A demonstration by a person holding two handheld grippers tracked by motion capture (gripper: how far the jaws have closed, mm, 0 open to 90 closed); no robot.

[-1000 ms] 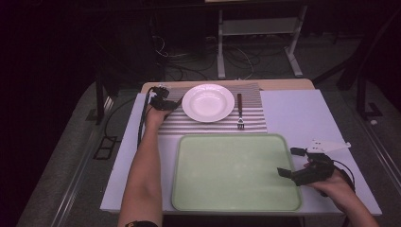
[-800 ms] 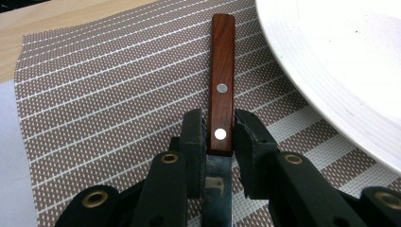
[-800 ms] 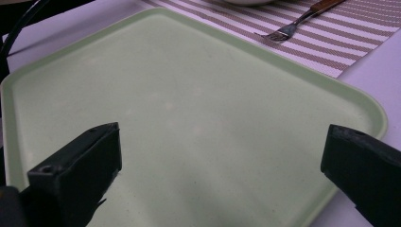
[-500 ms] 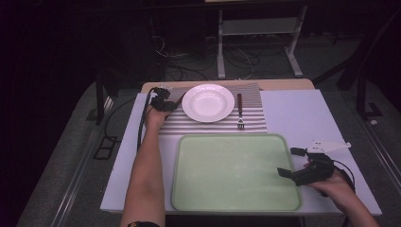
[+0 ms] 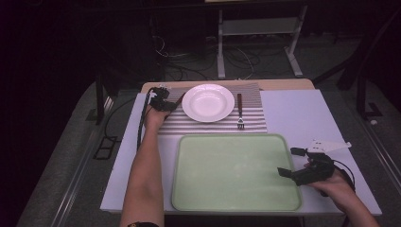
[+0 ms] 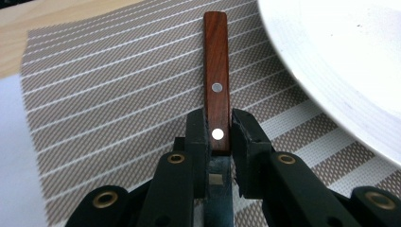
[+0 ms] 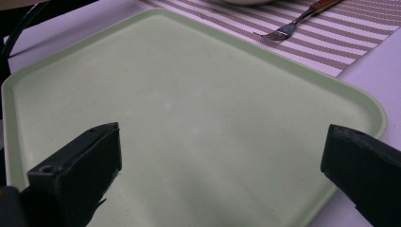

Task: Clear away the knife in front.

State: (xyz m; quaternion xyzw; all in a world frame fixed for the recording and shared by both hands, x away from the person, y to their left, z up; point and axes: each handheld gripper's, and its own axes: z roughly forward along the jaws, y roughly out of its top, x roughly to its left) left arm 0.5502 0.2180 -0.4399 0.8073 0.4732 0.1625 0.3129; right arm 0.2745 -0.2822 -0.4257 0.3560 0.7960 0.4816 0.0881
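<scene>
A knife with a red-brown wooden handle (image 6: 216, 71) lies on the striped placemat (image 6: 118, 85), just left of the white plate (image 6: 340, 61). My left gripper (image 6: 220, 127) is shut on the handle's blade end, low over the mat. From above, the left gripper (image 5: 163, 101) sits at the mat's left end beside the plate (image 5: 208, 102). My right gripper (image 5: 288, 161) hovers open, nothing between its jaws, at the right edge of the pale green tray (image 5: 236, 170). In its own view the right gripper (image 7: 222, 142) spans the bare tray (image 7: 189, 109).
A fork (image 5: 239, 111) with a wooden handle lies on the placemat (image 5: 213, 124) right of the plate; the fork's tines (image 7: 283, 32) point toward the tray. The white table (image 5: 293, 113) extends to the right. Cables and a metal stand occupy the dark floor behind.
My left hand has edged slightly toward the plate. The right gripper has stayed where it was, still open.
</scene>
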